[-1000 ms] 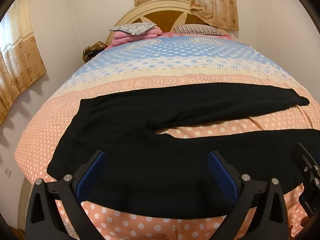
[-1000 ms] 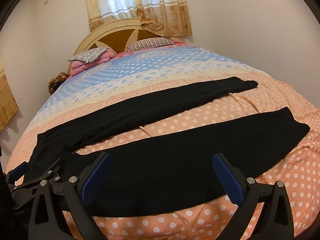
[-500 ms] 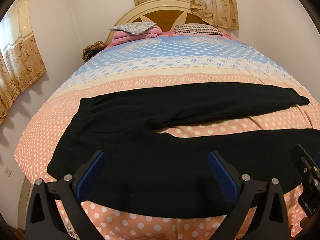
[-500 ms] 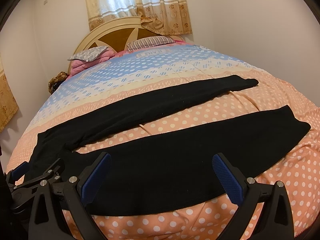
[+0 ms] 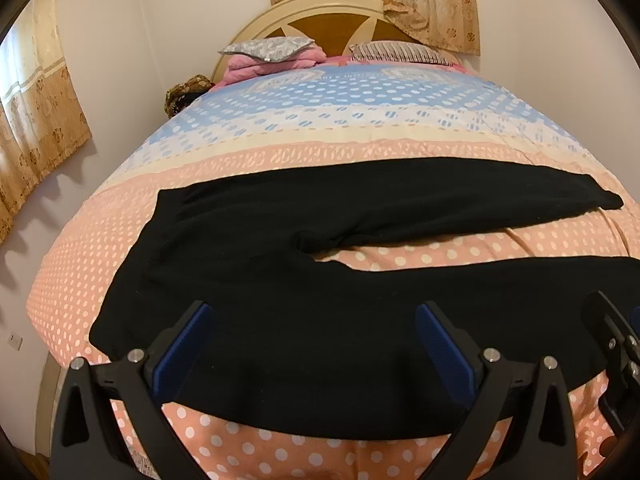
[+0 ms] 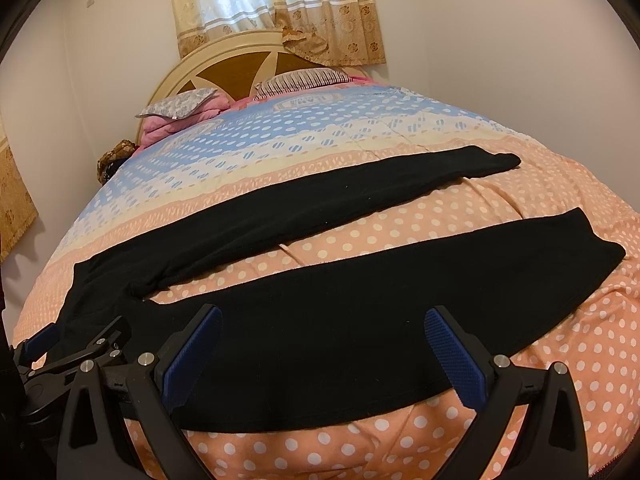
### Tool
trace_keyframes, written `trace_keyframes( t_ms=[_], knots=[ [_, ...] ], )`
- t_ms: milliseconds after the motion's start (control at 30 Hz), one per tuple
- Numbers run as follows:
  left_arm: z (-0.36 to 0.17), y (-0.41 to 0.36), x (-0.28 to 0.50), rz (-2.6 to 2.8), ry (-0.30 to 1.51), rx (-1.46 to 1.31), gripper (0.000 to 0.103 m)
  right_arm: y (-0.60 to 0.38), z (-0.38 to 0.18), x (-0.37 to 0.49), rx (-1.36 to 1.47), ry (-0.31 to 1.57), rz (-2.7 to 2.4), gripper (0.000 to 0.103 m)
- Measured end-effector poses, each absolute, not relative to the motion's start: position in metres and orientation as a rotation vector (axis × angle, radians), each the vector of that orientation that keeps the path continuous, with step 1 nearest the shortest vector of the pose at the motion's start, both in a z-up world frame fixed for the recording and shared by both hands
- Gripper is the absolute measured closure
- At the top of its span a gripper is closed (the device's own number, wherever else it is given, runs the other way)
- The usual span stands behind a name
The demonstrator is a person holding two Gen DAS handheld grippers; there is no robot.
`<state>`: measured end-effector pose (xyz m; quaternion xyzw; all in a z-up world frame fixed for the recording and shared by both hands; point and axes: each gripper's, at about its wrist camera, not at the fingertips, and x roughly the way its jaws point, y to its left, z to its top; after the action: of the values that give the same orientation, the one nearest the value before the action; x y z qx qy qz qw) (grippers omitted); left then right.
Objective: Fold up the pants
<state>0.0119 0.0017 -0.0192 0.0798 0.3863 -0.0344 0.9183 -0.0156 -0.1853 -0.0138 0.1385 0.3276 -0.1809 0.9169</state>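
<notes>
You have not started the fold: the one pair of black pants (image 5: 256, 280) lies spread flat across the foot of the bed (image 5: 360, 120), waist toward your left, its two legs stretched to your right with a strip of dotted quilt showing between them. No crease or doubled layer shows, so by my judgement every fold is still ahead, beginning with laying one leg over the other. Your left tongs (image 5: 312, 344) hang spread wide above the hip and near thigh, holding nothing. Your right tongs (image 6: 320, 348) hang equally spread above the near leg, also empty. Count two tongs, one pair of pants, one bed, two pillows (image 6: 300, 78) at the headboard.
</notes>
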Motion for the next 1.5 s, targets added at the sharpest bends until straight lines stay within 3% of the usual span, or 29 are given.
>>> trace_keyframes(
  t_ms=[367, 667, 733, 833, 900, 967, 1167, 1300, 1500],
  knots=[
    [-0.027, 0.035, 0.053, -0.025, 0.847, 0.12, 0.0, -0.194, -0.031, 0.011, 0.293, 0.721, -0.356, 0.001],
    [-0.015, 0.156, 0.143, 0.082, 0.857, -0.024, 0.001, -0.187, -0.038, 0.04, 0.266, 0.739, -0.302, 0.001],
    [-0.016, 0.182, 0.173, 0.065, 0.858, -0.065, 0.006, -0.181, -0.04, 0.047, 0.246, 0.75, -0.288, 0.001],
    [-0.028, 0.208, 0.212, -0.003, 0.904, -0.157, 0.026, -0.174, -0.042, 0.058, 0.223, 0.767, -0.265, 0.001],
    [-0.043, 0.215, 0.235, -0.051, 0.949, -0.207, 0.047, -0.172, -0.043, 0.062, 0.209, 0.771, -0.263, 0.001],
    [-0.053, 0.212, 0.248, -0.069, 0.99, -0.205, 0.057, -0.171, -0.043, 0.066, 0.195, 0.775, -0.268, 0.001],
    [-0.069, 0.196, 0.272, -0.067, 1.027, -0.103, 0.058, -0.18, -0.039, 0.08, 0.189, 0.776, -0.276, 0.001],
    [-0.068, 0.193, 0.277, -0.044, 1.01, -0.053, 0.081, -0.19, -0.036, 0.096, 0.199, 0.792, -0.212, 0.001],
    [-0.072, 0.201, 0.27, -0.037, 0.964, -0.052, 0.088, -0.216, -0.026, 0.156, 0.136, 0.82, -0.053, 0.003]
  ],
)
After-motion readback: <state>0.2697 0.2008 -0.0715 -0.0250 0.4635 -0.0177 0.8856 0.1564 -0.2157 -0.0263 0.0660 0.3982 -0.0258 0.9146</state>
